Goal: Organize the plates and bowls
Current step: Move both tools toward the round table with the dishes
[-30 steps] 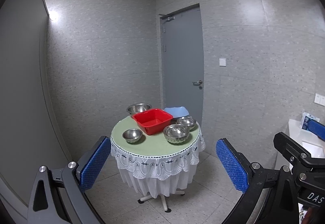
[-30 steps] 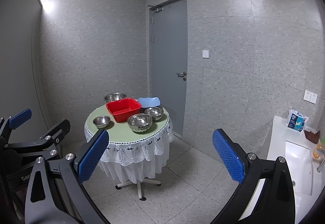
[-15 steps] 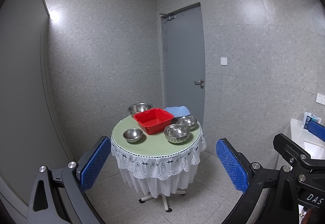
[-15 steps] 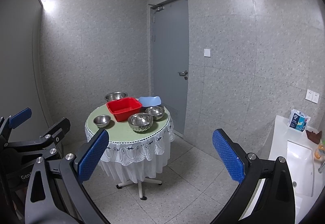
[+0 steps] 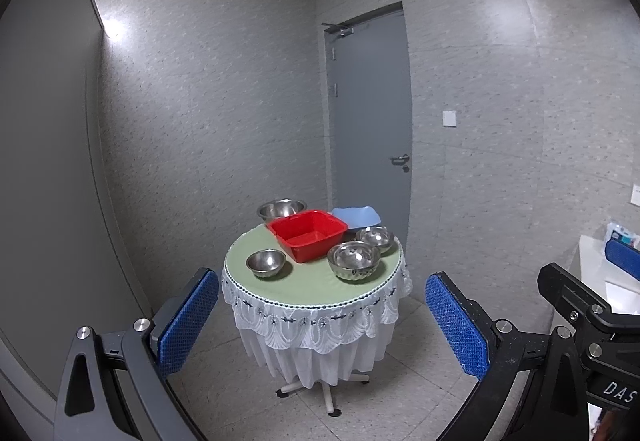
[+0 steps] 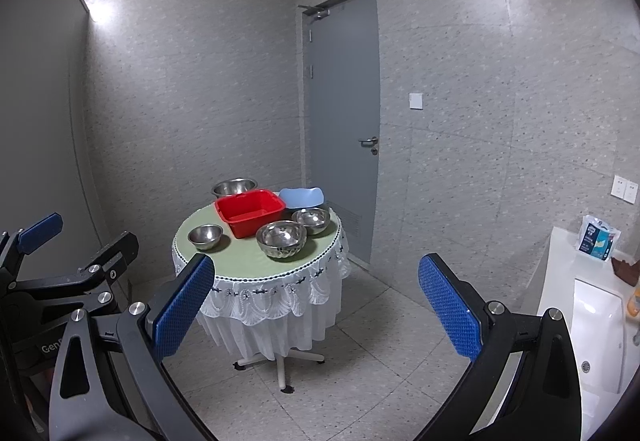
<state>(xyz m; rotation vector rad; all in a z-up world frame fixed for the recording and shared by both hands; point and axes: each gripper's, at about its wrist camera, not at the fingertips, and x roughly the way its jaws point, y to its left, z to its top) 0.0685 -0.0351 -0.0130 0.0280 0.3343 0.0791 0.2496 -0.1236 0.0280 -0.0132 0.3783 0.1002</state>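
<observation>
Both grippers hang well back from the round table, so the step in hand looks like the approach, with nothing sorted yet.

Left to right on the green top: a small steel bowl near the front-left edge; a big steel bowl at the back; a red tub in the middle, just in front of it; a ribbed bowl at the front right; a fourth steel bowl behind that; and a blue dish at the far right rear.

To do this well, I would come in level and slow, pick one bowl per hand, and take rims from above (steel is slick, and the lace skirt could snag a low finger). Nesting small into large seems the natural order.

The left gripper is spread wide, pads bare, touching nothing. The right gripper is likewise spread wide and empty, well apart from the table.
</observation>
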